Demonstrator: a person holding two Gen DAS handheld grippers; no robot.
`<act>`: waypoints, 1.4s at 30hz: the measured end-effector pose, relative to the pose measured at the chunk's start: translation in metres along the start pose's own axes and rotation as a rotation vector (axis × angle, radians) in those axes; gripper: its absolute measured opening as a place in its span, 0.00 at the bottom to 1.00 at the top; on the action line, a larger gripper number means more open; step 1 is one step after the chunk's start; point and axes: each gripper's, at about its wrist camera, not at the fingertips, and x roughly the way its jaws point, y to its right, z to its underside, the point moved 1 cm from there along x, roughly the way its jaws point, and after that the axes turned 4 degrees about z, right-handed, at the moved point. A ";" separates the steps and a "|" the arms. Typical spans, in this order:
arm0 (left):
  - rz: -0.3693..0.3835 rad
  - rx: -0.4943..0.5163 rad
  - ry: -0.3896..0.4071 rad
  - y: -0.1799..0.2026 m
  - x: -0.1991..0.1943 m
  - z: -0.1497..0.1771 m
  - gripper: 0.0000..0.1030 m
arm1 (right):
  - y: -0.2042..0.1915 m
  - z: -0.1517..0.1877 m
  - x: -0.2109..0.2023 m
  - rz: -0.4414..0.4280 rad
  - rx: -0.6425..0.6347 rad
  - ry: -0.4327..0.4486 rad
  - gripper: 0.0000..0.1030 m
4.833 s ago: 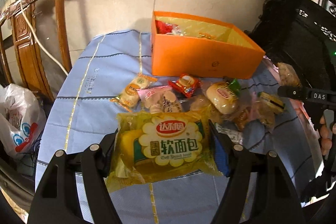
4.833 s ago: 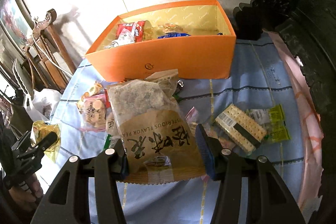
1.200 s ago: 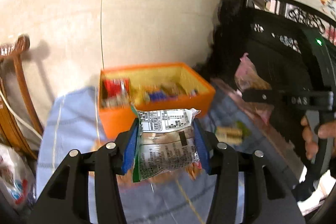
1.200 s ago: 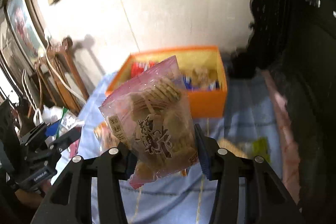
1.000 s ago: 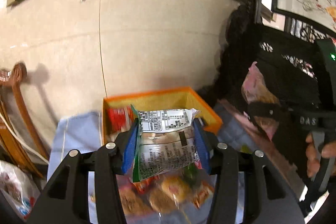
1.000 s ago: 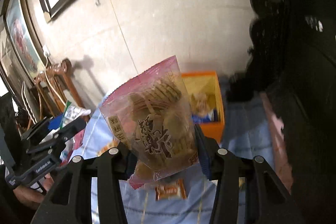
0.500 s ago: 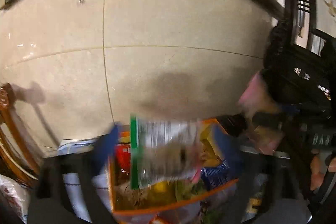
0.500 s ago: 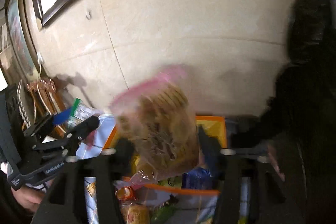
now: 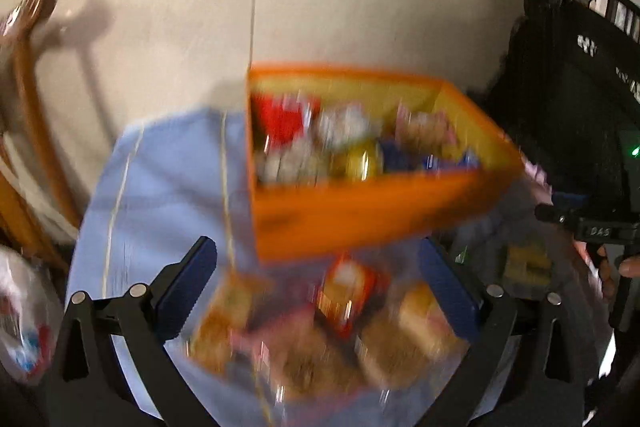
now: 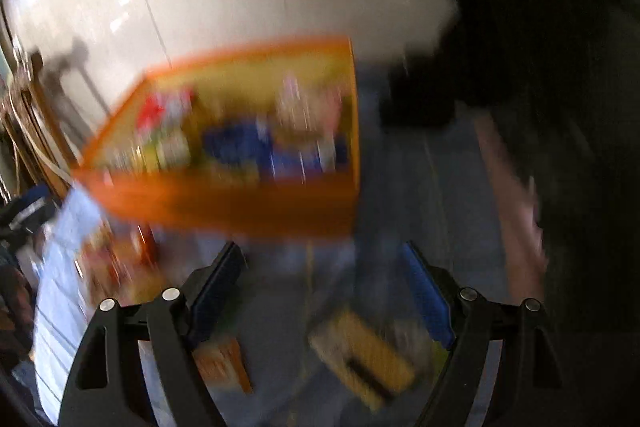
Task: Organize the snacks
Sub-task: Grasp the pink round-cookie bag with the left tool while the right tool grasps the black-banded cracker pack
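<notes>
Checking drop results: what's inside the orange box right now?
The orange box holds a blurred heap of packets: red at the left, silvery and yellow in the middle, blue and pinkish at the right. Lower layers and the floor are covered.

Heavy motion blur throughout (dark right side).

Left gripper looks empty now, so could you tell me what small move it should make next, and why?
Probably lower the left gripper onto the red-wrapped snack lying between its open jaws on the blue cloth. Both grippers are empty, the orange box already holds packets, and loose snacks remain in front of it. The frame is blurred, so settle first.
</notes>
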 end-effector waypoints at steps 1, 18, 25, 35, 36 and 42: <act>-0.005 0.000 -0.020 -0.001 0.002 0.011 0.96 | 0.000 0.014 0.008 0.020 -0.020 -0.029 0.79; -0.272 -0.069 -0.193 -0.014 0.068 0.082 0.96 | -0.010 0.048 0.057 0.159 -0.209 -0.121 0.82; -0.181 -0.018 -0.187 0.001 0.060 0.095 0.56 | -0.022 0.052 0.058 0.056 -0.207 -0.167 0.46; -0.064 -0.105 -0.146 -0.008 0.016 0.112 0.46 | -0.024 0.080 0.032 -0.060 -0.047 -0.167 0.45; -0.054 -0.123 -0.137 -0.009 0.008 0.112 0.46 | -0.022 0.080 0.028 -0.074 -0.022 -0.160 0.45; -0.021 -0.148 -0.091 -0.010 -0.018 0.108 0.46 | -0.032 0.074 -0.004 -0.117 0.009 -0.102 0.45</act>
